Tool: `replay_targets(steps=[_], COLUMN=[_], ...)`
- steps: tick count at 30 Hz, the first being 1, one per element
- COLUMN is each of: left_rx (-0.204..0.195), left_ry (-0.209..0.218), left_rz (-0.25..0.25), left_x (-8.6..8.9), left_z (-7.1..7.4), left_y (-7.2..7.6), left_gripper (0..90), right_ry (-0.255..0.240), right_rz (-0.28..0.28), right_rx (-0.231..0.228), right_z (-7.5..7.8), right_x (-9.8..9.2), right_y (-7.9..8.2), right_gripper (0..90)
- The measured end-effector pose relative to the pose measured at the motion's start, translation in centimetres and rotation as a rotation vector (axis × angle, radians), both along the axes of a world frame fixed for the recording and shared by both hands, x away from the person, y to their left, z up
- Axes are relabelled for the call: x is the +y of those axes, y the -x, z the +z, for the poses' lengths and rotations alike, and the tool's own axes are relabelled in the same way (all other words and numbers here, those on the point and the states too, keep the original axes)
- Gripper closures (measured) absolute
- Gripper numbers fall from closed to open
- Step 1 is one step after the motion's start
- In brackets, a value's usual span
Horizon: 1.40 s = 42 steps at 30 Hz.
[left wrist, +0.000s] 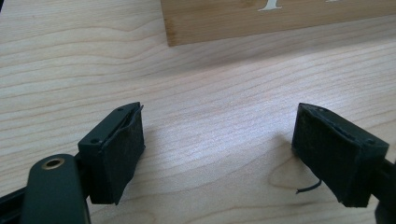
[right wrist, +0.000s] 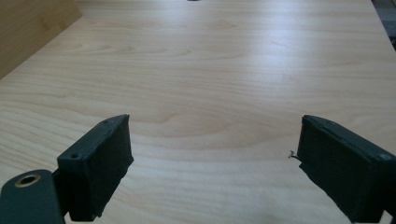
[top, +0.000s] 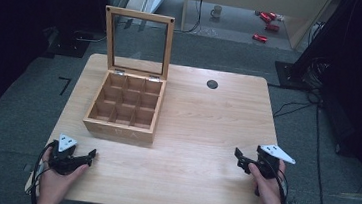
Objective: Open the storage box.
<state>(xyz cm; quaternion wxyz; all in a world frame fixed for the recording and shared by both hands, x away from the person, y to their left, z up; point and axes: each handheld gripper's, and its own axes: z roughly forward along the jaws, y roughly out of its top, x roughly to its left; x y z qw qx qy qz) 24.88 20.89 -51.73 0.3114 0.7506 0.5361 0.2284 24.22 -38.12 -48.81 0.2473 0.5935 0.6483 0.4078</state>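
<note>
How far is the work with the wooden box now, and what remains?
Done: the wooden box stands with its glass lid upright and its compartments empty. In hand: nothing; the left gripper and the right gripper rest open at the near table edge, apart from the box. Left: probably to reach for the lid and close it.

Lab or studio space, wooden table [top: 216, 135] on grey carpet, dark curtains, floor cables [top: 294, 109], stand bases
</note>
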Motion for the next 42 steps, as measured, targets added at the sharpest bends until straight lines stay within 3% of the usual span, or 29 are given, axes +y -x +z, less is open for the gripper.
replay_targets(steps=[7, 17, 21, 27, 30, 35, 42], left_rx=[-0.001, -0.001, -0.001, -0.001, -0.001, -0.001, -0.001], left_ry=[0.0, 0.001, 0.0, 0.0, 0.001, 0.0, 0.001], left_rz=[0.006, 0.007, 0.007, 0.007, 0.007, 0.007, 0.007], left_x=[-0.1, -0.1, -0.1, -0.1, -0.1, -0.1, -0.1], left_z=[0.0, 0.0, 0.0, 0.0, 0.0, 0.0, 0.0], left_y=[0.0, 0.1, 0.0, 0.1, 0.1, 0.1, 0.1], left_gripper=[17.5, 17.5, 17.5, 17.5, 17.5, 17.5, 17.5], right_ry=[-0.013, 0.055, 0.061, 0.151, 0.2, 0.156, 0.156], right_rz=[-0.027, -0.054, -0.074, -0.073, -0.075, -0.06, -0.059], right_rx=[0.036, 0.06, 0.09, 0.135, 0.124, 0.145, 0.145], right_z=[-1.2, -2.3, -2.7, -3.7, -3.7, -3.7, -3.7], right_x=[-1.9, -2.7, -2.6, -1.9, -1.6, -1.9, -1.9], right_y=[2.4, 5.2, 5.3, 5.2, 5.2, 5.0, 5.0], right_gripper=[10.4, 10.6, 10.9, 10.9, 11.3, 12.0, 12.0])
